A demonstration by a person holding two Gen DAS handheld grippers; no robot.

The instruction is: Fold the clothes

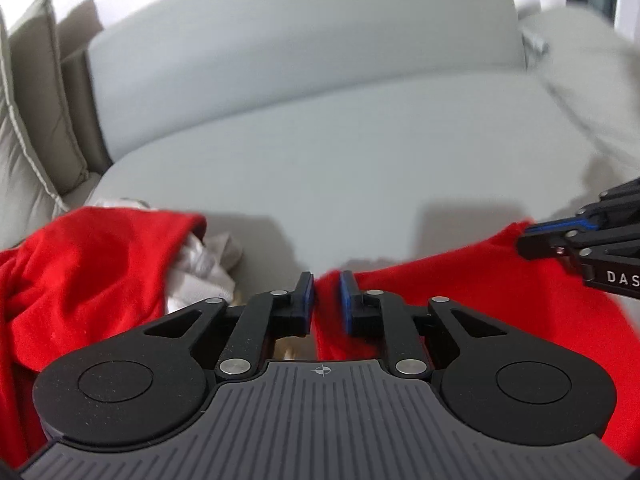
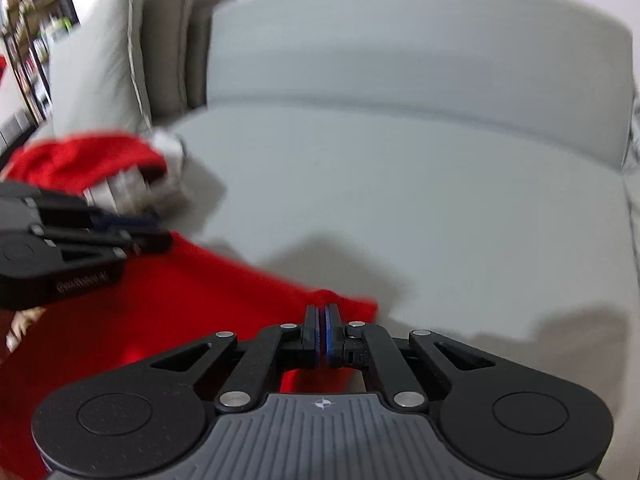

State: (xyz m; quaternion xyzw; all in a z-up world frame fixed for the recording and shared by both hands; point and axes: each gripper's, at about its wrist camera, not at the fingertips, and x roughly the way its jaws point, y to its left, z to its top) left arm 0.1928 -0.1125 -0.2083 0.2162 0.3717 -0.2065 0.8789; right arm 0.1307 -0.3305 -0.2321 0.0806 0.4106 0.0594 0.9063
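Note:
A red garment (image 1: 460, 292) (image 2: 200, 300) hangs stretched between my two grippers above the sofa seat. My left gripper (image 1: 327, 296) has its jaws a little apart. A fold of the red cloth stands in the gap, against the right pad (image 1: 347, 300). From the right wrist view the left gripper (image 2: 160, 236) is a blurred shape at the left. My right gripper (image 2: 322, 316) is shut on the garment's far corner, and it shows at the right edge of the left wrist view (image 1: 524, 236).
More red cloth (image 1: 92, 264) (image 2: 80, 160) lies bunched on the left with a white-grey garment (image 1: 204, 268) (image 2: 132, 188). The grey sofa seat (image 1: 340, 160) (image 2: 400, 200) spreads ahead to its backrest (image 2: 400, 48). Beige cushions (image 1: 36, 100) (image 2: 100, 64) lean at the far left.

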